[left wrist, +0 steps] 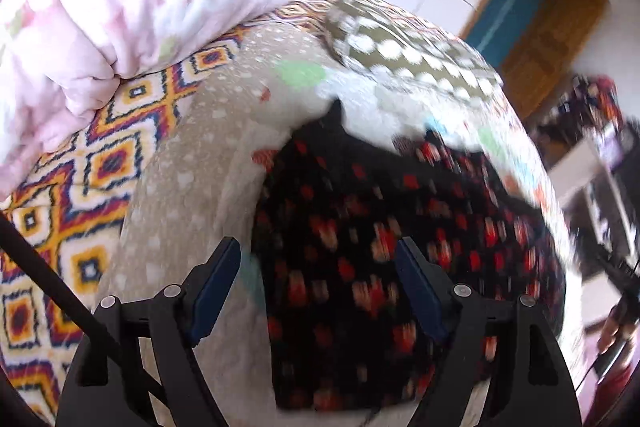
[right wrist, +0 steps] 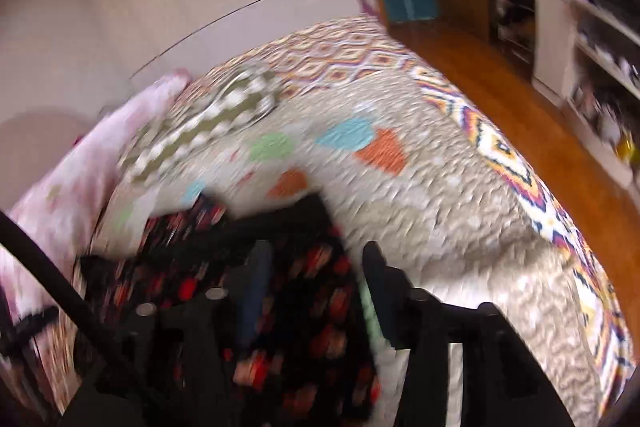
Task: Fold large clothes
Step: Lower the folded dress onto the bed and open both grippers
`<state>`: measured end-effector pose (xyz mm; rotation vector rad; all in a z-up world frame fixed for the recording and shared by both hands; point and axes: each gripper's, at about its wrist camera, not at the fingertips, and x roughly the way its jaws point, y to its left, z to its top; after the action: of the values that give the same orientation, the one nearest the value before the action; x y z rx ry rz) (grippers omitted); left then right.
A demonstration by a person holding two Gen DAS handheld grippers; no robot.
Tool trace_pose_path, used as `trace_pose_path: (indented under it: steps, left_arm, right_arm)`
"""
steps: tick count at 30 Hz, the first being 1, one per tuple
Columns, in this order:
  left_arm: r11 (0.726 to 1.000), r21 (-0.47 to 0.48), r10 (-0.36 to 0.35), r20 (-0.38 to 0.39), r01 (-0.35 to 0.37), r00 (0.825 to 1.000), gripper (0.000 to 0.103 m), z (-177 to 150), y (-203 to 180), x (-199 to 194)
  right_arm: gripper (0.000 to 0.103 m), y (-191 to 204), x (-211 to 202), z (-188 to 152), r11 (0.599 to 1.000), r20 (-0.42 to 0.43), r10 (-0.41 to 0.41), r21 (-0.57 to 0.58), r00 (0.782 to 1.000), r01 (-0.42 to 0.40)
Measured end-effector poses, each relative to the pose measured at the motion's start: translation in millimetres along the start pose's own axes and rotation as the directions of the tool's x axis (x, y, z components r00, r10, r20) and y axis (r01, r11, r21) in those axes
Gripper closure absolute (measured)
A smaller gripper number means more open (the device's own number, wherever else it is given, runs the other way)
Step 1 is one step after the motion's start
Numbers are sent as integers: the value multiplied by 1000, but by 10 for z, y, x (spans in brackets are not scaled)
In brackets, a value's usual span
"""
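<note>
The left gripper (left wrist: 318,279) pointed steeply down with its jaws spread wide and nothing between the blue pads (left wrist: 216,283); the left pad stood over the beige speckled quilt (left wrist: 192,155), the right over the dark garment. At far left a pink floral comforter (left wrist: 92,27) lay bunched on the diamond-patterned bedspread (left wrist: 112,163). The task's thing, a black garment with a red and orange print (left wrist: 360,227), lay folded on the quilt directly below and just ahead of both grippers, its far edge showing a small raised peak. Beyond it, further along the bed, rested an olive cloth with white dots (left wrist: 400,47).

In the right wrist view the right gripper (right wrist: 316,279) stood with its jaws partly apart; the garment's right edge passed under them, yet no cloth appeared pinched, though blur left the pad contact uncertain. To the right lay bare quilt, then the wooden floor (right wrist: 500,87) and a cluttered shelf unit (right wrist: 580,39).

Risk, as judged: a closing of either gripper at the edge could catch the quilt together with the garment, dragging both and undoing the fold; an uneven lift would skew the layers.
</note>
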<state>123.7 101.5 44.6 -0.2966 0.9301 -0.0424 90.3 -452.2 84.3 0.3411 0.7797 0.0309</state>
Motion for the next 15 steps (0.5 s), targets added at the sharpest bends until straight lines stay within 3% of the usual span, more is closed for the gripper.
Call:
trace_pose_path:
  steps: [3,6,7,9,11,15]
  left_arm:
    - [999,45,11,-38,-9,999,23,-296,-50,41]
    - [994,41,101,-92,-97,991,23,-573,83,216]
    - [993,5,117,-114,-117,987,23,-647,212,275]
    - [995,-80,55,-128,-66,990,23,-722,388,262]
    - [987,-157,19,-111,-36,994,23,-779,543,122]
    - [992,-105,70,-56,-75,996,23,-904,483,-211]
  right_arm:
    - [51,220,-60,-404,995,-65,52,-83,997,-57]
    - [51,127,68,-854,992,-162,115,-39,980,-123]
    - [54,27,173,-1000,996,-195,82,-9,977,-86]
    - [54,-163,274,-1140,999,-205,21,28,979,-15]
    - [54,-366,208,-1217,994,-189,29,107,982,-8]
    - [54,-466,-79,-1264,994,-140,-55,88,989,67]
